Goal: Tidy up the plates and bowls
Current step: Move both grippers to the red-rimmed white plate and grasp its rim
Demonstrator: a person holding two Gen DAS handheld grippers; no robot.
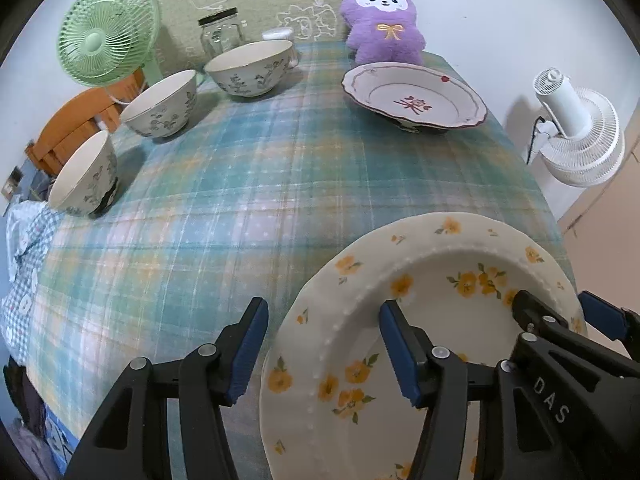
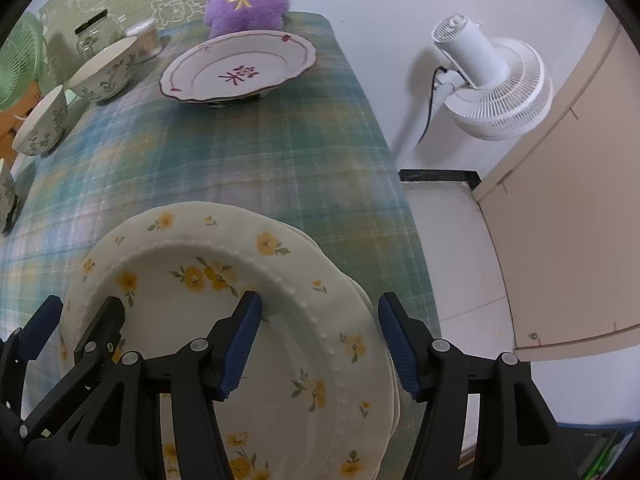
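Note:
A stack of cream plates with yellow flowers (image 1: 432, 300) (image 2: 224, 264) lies at the near right of the table. My left gripper (image 1: 324, 352) is open and straddles the stack's left rim, one finger outside and one inside. My right gripper (image 2: 320, 348) is open and straddles its right rim; it also shows in the left wrist view (image 1: 560, 316). A red-trimmed plate (image 1: 416, 96) (image 2: 240, 68) sits at the far right. Three floral bowls (image 1: 250, 68) (image 1: 160, 106) (image 1: 86, 176) stand in a row along the left.
A purple plush toy (image 1: 382, 20) sits at the far edge, with a glass jar (image 1: 220, 34) and a green fan (image 1: 106, 36) at the far left. A white fan (image 2: 492, 80) stands off the table's right edge. The tablecloth (image 1: 260, 184) is plaid.

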